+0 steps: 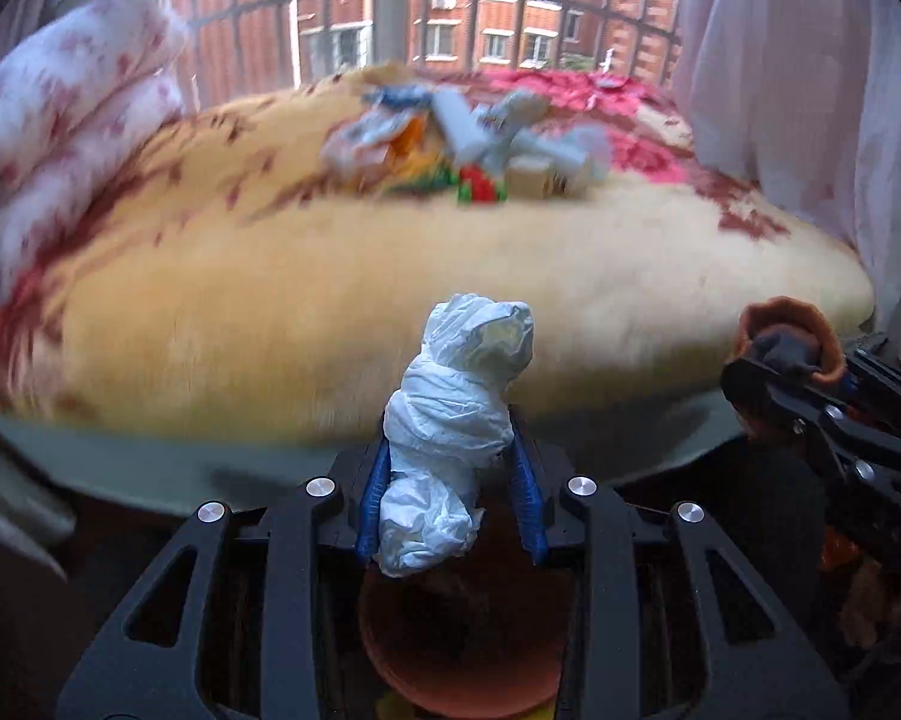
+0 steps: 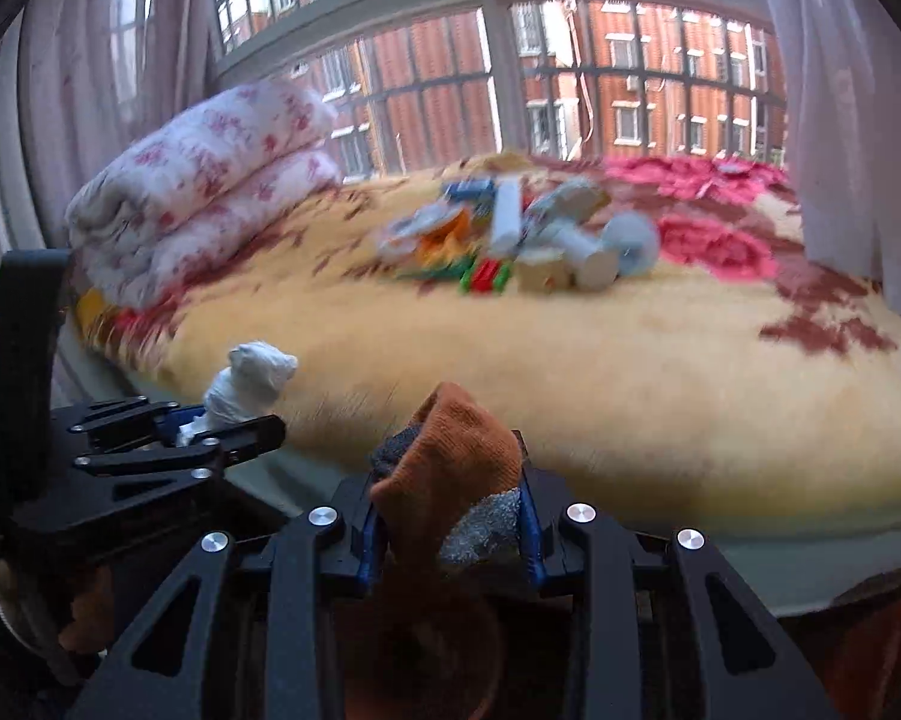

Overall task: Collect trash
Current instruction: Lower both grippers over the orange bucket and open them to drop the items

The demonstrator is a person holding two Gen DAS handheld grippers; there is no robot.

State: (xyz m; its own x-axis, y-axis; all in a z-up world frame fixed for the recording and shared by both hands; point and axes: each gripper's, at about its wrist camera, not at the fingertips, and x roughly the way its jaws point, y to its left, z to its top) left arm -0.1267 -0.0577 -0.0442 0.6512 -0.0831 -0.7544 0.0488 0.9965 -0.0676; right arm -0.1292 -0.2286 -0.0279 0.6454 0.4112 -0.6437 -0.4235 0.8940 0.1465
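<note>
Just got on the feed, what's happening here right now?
A person is clearing trash off a bed with two handheld grippers. The left gripper is shut on a crumpled white plastic bag, and the right gripper is shut on an orange and grey sock. Both are at the near edge of the yellow floral blanket. A pile of wrappers and boxes still lies mid-bed.
</note>
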